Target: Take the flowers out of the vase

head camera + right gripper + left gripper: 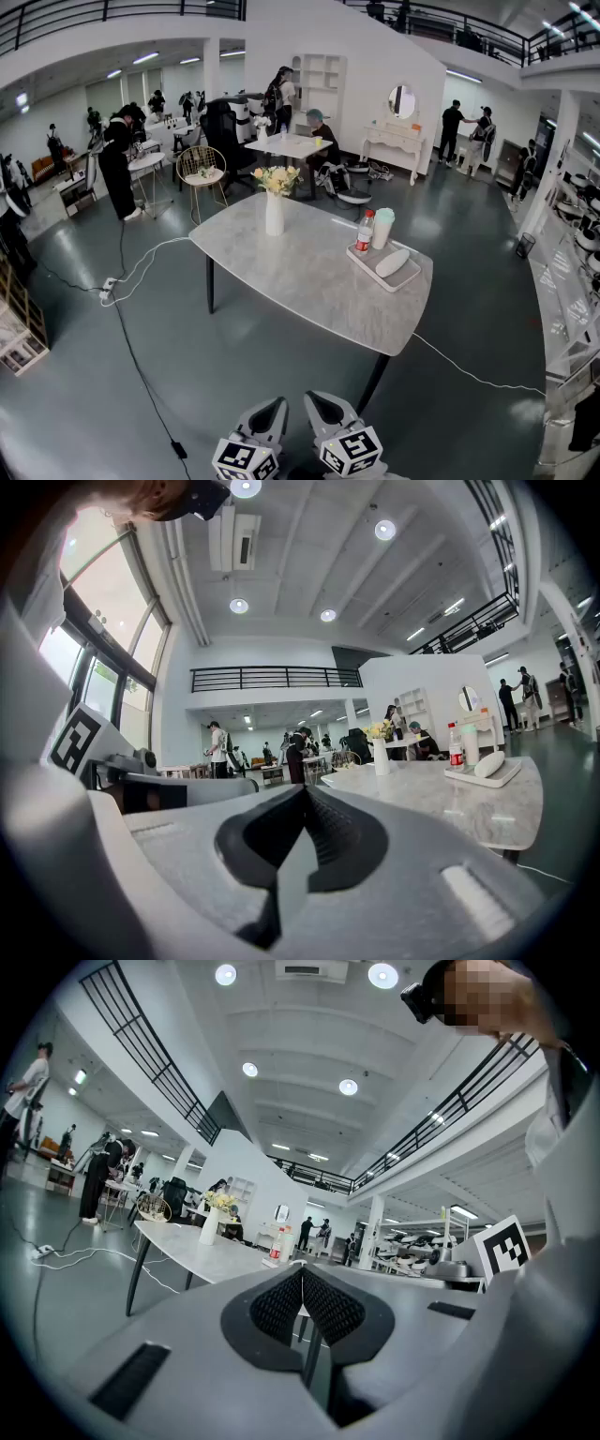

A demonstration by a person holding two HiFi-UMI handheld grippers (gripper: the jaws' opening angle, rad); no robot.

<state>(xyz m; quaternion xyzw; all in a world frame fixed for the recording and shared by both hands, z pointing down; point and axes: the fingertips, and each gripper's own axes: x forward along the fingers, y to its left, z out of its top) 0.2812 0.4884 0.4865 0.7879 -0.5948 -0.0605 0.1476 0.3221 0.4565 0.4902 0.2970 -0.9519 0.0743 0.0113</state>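
Note:
A white vase [274, 214] with pale yellow flowers [276, 178] stands on the far left part of a grey marble table [300, 272]. Both grippers are held low, well short of the table's near edge. My left gripper [272, 412] and right gripper [317, 407] sit side by side at the bottom of the head view. In the left gripper view the left gripper [302, 1269] has its jaws pressed together with nothing between them, and the vase [210, 1226] shows far off. The right gripper [305, 789] is likewise shut and empty; the vase [382, 757] is distant.
A tray [382, 269] on the table's right side holds a red-capped bottle [365, 231], a pale green cup [382, 228] and a white oblong object [392, 262]. White cables [141, 267] run over the floor at the left. Chairs, tables and several people fill the back.

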